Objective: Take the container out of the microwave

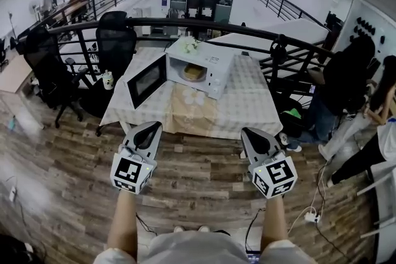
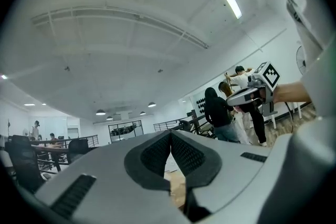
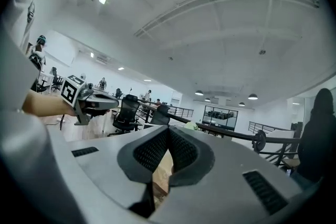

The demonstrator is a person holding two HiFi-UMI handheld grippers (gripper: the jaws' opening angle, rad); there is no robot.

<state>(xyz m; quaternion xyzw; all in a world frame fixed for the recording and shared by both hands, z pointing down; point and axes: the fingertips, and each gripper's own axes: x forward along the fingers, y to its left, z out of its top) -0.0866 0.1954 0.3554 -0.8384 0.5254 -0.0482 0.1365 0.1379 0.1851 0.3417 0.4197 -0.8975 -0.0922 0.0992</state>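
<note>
While well short of table (image 1: 247,102), left gripper (image 1: 151,127), right gripper (image 1: 250,132) closed

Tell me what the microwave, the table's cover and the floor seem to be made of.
Microwave: smooth white casing, painted metal or plastic; dark glassy door window. Table cover: cloth or vinyl, drapes over the edges. Floor: wood-look planks with grain and seams, perhaps laminate.

A white microwave (image 1: 213,63) is set upright on the cloth-covered table (image 1: 247,105), toward its far edge. The door (image 1: 146,79) is swung wide open to the left. A shallow tan container (image 1: 193,73) is seated inside the exposed cavity, resting level.
</note>
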